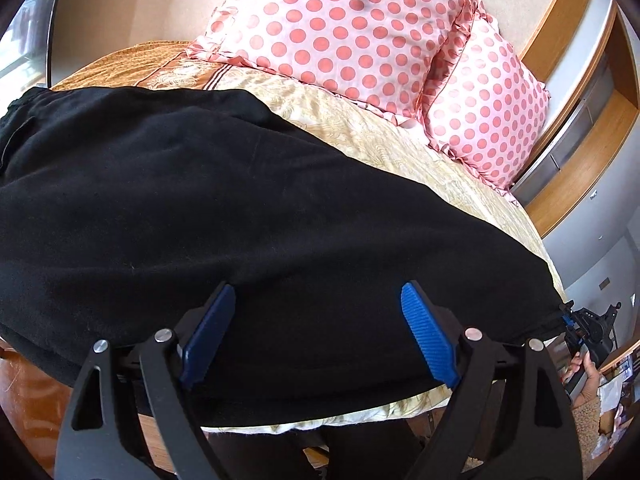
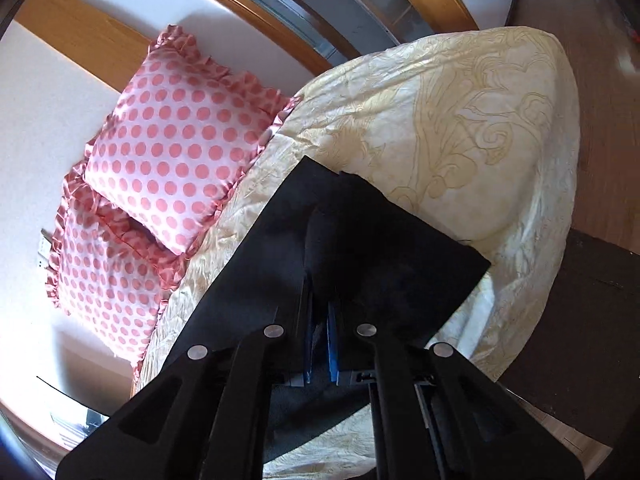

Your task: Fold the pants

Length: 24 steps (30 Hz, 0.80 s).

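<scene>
Black pants [image 1: 208, 208] lie spread across a cream patterned bedspread [image 1: 384, 132], waistband at the far left, legs running right. My left gripper [image 1: 316, 300] is open, its blue pads [image 1: 428, 332] spread just above the near edge of the pants, holding nothing. My right gripper [image 2: 320, 320] is shut on the leg-hem end of the pants [image 2: 380, 248], with black cloth pinched between the blue pads [image 2: 332, 344]. The right gripper also shows in the left wrist view [image 1: 588, 328] at the far right end of the pants.
Two pink polka-dot pillows [image 1: 352, 28] [image 2: 176, 152] lean at the head of the bed. An orange blanket [image 1: 132, 64] lies at the far left. A wooden frame and wall [image 2: 256, 8] stand behind. A dark surface [image 2: 576, 300] is beside the bed corner.
</scene>
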Motion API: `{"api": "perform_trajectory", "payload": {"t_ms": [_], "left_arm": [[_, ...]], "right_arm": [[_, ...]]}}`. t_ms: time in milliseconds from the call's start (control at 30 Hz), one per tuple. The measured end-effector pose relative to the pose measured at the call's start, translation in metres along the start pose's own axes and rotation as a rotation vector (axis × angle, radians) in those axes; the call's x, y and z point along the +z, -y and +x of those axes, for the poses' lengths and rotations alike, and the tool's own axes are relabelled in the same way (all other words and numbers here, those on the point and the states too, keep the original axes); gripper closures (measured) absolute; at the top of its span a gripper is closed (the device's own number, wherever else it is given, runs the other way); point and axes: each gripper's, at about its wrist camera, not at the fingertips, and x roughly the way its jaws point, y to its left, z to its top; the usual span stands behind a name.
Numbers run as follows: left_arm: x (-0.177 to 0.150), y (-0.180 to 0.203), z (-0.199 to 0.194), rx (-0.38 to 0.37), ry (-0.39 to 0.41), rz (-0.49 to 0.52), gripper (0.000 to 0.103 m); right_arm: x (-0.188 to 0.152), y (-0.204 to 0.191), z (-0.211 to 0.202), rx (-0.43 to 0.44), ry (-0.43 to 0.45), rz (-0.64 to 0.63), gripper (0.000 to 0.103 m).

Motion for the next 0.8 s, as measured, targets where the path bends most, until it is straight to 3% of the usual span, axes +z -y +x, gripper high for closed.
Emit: {"api": "perform_trajectory", "payload": {"t_ms": [133,167,267,300,367,533,633,800], "left_arm": [[-0.002,-0.001,-0.001,-0.011,-0.003,0.001,0.018],[-0.002,-0.001,-0.001,-0.013,-0.002,0.005,0.018],[-0.004,-0.001,-0.002,-0.02,-0.002,0.011,0.017],[-0.004,0.0,-0.003,-0.023,-0.001,0.012,0.017],[-0.005,0.0,-0.004,-0.028,0.002,0.015,0.016],[-0.007,0.005,-0.006,-0.033,0.004,0.038,0.015],[-0.008,0.006,-0.008,-0.036,0.007,0.043,0.015],[-0.011,0.004,-0.013,-0.036,0.012,0.043,0.014]], "right_arm": [[-0.003,-0.008,-0.007,-0.027,0.004,-0.016,0.096],[-0.004,-0.01,-0.006,-0.051,-0.013,-0.023,0.092],[-0.007,-0.011,-0.011,-0.081,-0.06,-0.007,0.051],[-0.01,-0.014,-0.018,-0.071,-0.054,-0.015,0.046],[-0.019,-0.021,-0.027,-0.052,-0.065,-0.036,0.046],[-0.057,-0.043,-0.013,0.158,-0.247,0.007,0.047],[-0.074,-0.05,0.002,0.178,-0.31,0.031,0.051],[-0.078,-0.056,0.011,0.186,-0.302,0.038,0.056]]}}
